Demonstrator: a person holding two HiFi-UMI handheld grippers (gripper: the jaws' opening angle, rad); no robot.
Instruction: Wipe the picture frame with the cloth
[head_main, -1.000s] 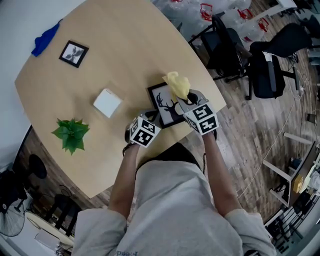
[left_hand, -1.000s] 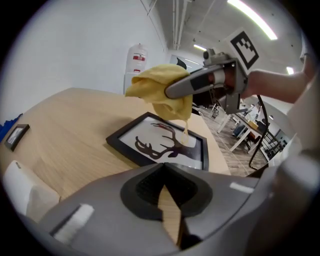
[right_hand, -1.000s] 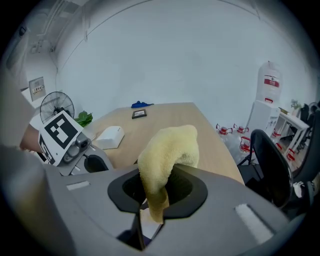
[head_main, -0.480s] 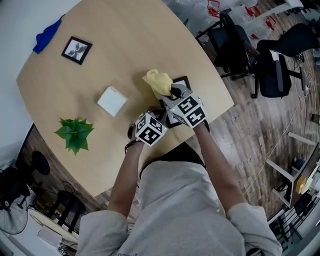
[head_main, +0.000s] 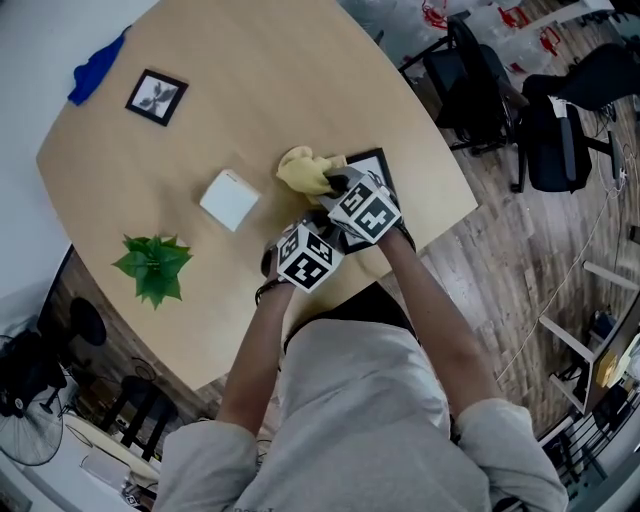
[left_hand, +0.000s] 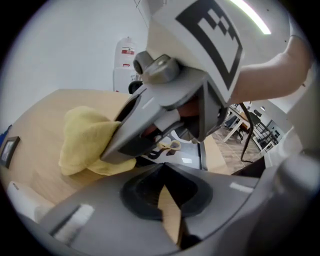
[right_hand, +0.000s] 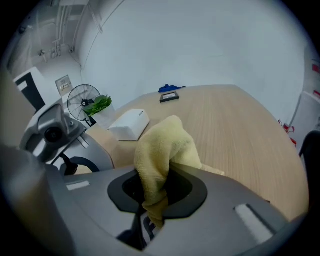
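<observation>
step: wiping | right gripper (right_hand: 155, 195) clamped on yellow cloth (right_hand: 160, 145), wad just ahead of its tips | left gripper (left_hand: 162, 167) pinched narrow, empty | picture frame (head_main: 372, 163) just past left tips, under right | tip: we'd flatten the wad, sweep across the glass, brace the frame

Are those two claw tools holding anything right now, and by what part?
The right gripper pinches the yellow cloth by a bunched fold at its lower end. The left gripper is shut with nothing between its jaws.
</observation>
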